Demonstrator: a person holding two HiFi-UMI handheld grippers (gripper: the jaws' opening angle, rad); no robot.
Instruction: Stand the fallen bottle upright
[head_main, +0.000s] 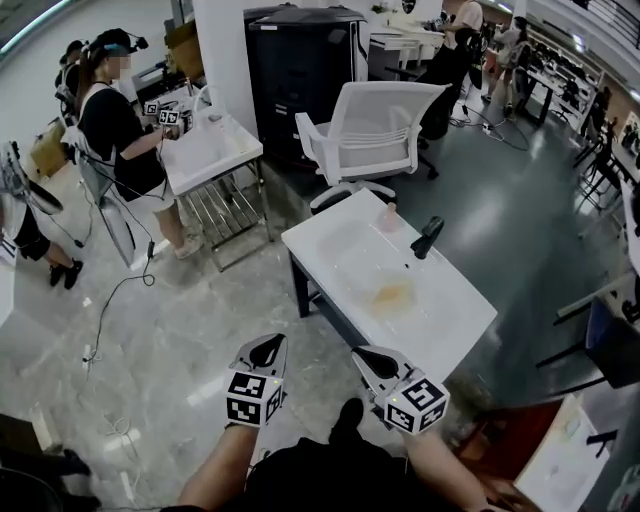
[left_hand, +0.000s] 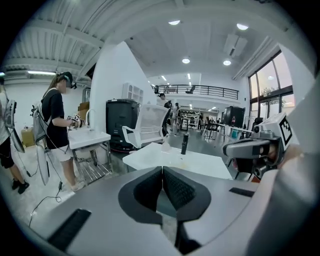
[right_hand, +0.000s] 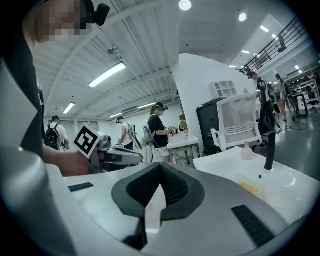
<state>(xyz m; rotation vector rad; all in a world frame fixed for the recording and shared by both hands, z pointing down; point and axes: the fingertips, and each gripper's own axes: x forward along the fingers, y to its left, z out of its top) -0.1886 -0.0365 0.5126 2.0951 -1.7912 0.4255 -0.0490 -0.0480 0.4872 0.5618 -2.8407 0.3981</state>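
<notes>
Both sets of jaws are pressed together with nothing in them. My left gripper and right gripper hang low centre. The pink bottle sits mid-frame on the white table, near the black faucet.

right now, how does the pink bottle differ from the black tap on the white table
The bottle is pale pink and squat; the tap is black, slim and taller. The bottle sits closer to the white chair than the tap. Both are on the white table.
</notes>
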